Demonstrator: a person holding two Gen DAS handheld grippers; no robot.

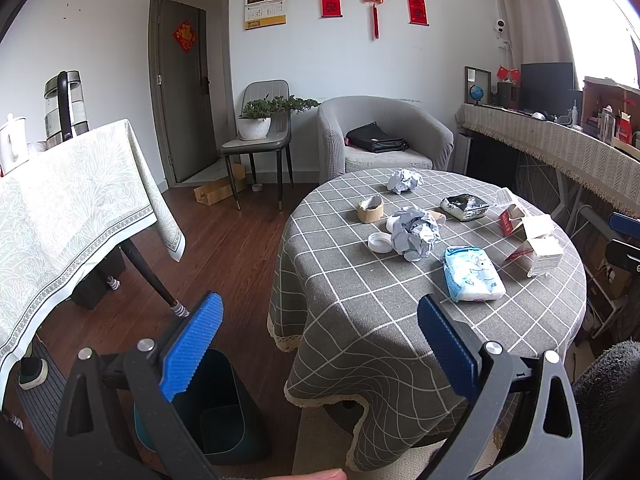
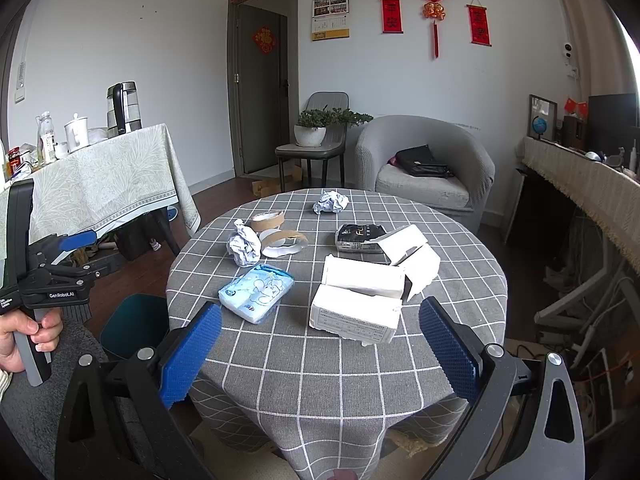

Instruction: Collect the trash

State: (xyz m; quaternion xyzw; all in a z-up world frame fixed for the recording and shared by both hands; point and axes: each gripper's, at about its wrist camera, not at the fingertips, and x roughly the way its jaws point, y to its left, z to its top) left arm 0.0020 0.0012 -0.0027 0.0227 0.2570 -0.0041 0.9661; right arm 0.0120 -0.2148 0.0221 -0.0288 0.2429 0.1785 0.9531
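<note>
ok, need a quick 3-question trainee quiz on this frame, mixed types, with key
1. True or false: the left gripper holds a piece of trash.
2. The blue tissue pack lies: A) on the round table B) on the floor C) on the armchair
3. How many crumpled paper balls are on the round table?

Key: 1 false, its jaws stand open and empty. 2 A. 3 two.

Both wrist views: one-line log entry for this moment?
phase: pre-grasp | left claw: open, empty | right claw: open, empty | trash on round table: untouched | bin: on floor, left of table
</note>
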